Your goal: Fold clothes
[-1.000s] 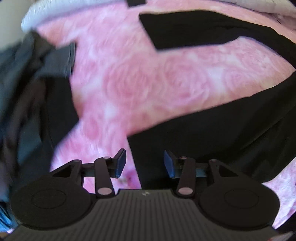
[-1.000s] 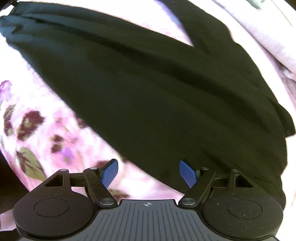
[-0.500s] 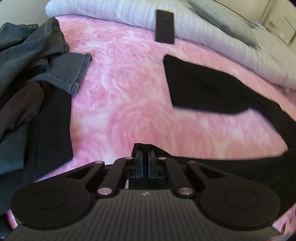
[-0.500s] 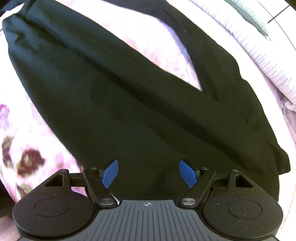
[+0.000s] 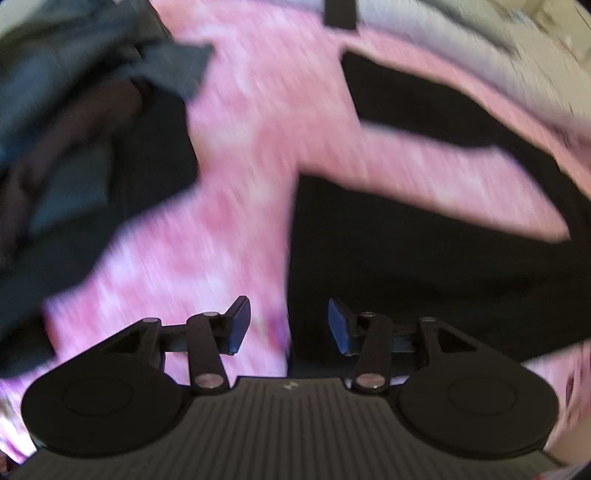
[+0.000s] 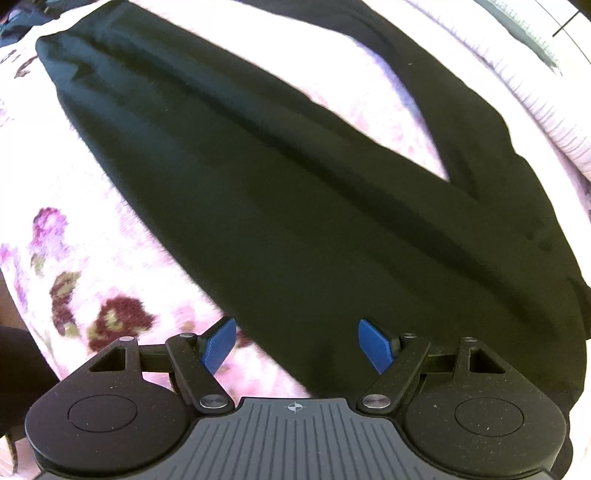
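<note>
A pair of black trousers (image 5: 424, 251) lies spread on the pink floral bedspread (image 5: 251, 155), its legs forming a V. My left gripper (image 5: 288, 325) is open and empty above the edge of one leg's end; this view is motion-blurred. In the right wrist view the same trousers (image 6: 295, 206) fill the middle. My right gripper (image 6: 295, 343) is open and empty, over the trousers' near edge, its left fingertip (image 6: 219, 343) over the bedspread (image 6: 92, 236).
A heap of dark grey and black clothes (image 5: 74, 140) lies at the left of the bed. A white ribbed pillow or blanket (image 6: 546, 103) runs along the far side. A small dark flat object (image 5: 340, 14) rests on it.
My left gripper was shut on the trouser leg's corner half a second ago; it has opened and let go, and is moving. The right gripper stays open and has shifted slightly over the trousers.
</note>
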`<state>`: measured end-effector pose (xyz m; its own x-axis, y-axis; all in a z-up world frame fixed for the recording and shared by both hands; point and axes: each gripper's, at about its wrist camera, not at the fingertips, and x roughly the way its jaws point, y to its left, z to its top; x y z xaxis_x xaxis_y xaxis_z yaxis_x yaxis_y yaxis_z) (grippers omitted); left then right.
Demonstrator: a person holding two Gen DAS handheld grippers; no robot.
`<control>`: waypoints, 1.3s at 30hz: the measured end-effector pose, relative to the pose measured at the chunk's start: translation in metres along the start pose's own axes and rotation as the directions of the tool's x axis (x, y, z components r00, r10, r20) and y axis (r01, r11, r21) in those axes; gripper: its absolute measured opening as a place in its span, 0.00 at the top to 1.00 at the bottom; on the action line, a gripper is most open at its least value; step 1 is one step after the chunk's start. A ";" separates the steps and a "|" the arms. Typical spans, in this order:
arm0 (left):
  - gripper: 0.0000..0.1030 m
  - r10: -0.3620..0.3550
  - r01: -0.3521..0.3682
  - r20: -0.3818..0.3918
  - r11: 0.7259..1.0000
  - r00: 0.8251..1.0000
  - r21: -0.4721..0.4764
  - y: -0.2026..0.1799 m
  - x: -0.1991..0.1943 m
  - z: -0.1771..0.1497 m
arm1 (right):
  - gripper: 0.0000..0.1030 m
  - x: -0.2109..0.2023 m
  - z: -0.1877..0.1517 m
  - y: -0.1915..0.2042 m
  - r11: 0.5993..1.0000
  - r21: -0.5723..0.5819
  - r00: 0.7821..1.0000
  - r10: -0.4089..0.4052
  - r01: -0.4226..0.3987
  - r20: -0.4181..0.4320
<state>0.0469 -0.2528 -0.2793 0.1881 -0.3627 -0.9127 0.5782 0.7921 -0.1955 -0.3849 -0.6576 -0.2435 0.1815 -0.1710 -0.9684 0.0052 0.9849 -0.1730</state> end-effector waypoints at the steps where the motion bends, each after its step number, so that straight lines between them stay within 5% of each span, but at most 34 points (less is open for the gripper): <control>1: 0.67 -0.015 0.015 -0.021 1.000 1.000 0.006 -0.002 0.003 -0.007 | 0.26 0.001 0.000 0.003 1.000 -0.013 1.000 0.001 -0.001 -0.003; 3: 1.00 -0.045 0.046 -0.064 0.999 0.997 0.016 -0.005 0.010 -0.021 | 0.26 0.002 0.000 0.005 0.999 -0.036 1.000 0.000 0.000 -0.008; 6: 0.99 0.011 -0.011 -0.002 0.998 1.000 0.055 -0.006 -0.005 -0.022 | 0.26 0.000 0.001 0.002 0.999 -0.048 1.000 -0.006 0.006 -0.005; 10: 0.99 0.108 -0.098 -0.074 0.987 0.991 0.130 -0.019 -0.007 -0.029 | 0.26 -0.001 -0.004 -0.007 1.000 -0.018 1.000 -0.024 0.024 -0.009; 18: 1.00 0.316 -0.249 -0.198 0.921 0.928 0.300 -0.048 -0.012 -0.047 | 0.26 -0.020 -0.046 -0.042 0.988 0.144 0.998 -0.057 0.062 -0.037; 21: 1.00 0.362 -0.311 -0.136 0.903 0.922 0.295 -0.066 -0.033 -0.050 | 0.26 -0.029 -0.080 -0.070 0.958 0.268 0.995 -0.094 0.102 -0.043; 24: 0.85 0.356 -0.329 -0.018 0.882 0.934 0.337 -0.109 -0.048 -0.046 | 0.26 -0.041 -0.126 -0.116 0.862 0.491 0.991 -0.133 0.127 -0.023; 28: 0.74 0.273 -0.288 0.105 0.820 0.956 0.494 -0.211 -0.045 -0.048 | 0.26 -0.051 -0.204 -0.190 0.624 0.780 0.987 -0.144 0.039 0.066; 31: 0.71 0.154 -0.221 0.158 0.714 0.975 0.665 -0.316 -0.029 -0.066 | 0.26 -0.047 -0.262 -0.239 0.493 0.869 0.982 -0.144 -0.035 0.121; 33: 0.70 0.050 -0.146 0.147 0.612 0.988 0.777 -0.394 -0.009 -0.086 | 0.26 -0.041 -0.293 -0.268 0.477 0.877 0.977 -0.151 -0.061 0.150; 35: 0.69 -0.035 -0.103 0.136 0.472 0.990 0.875 -0.468 0.011 -0.116 | 0.26 -0.031 -0.316 -0.291 0.550 0.833 0.975 -0.146 -0.063 0.170; 39: 0.66 -0.180 -0.062 0.098 0.193 0.979 0.979 -0.590 0.052 -0.173 | 0.26 -0.019 -0.336 -0.318 0.829 0.557 0.952 -0.135 -0.044 0.275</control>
<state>-0.4218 -0.6544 -0.2738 0.1577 -0.5454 -0.8232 0.8773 -0.3053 0.3704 -0.7203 -0.9761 -0.2308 0.4428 -0.2881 -0.8491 0.5444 0.8388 -0.0007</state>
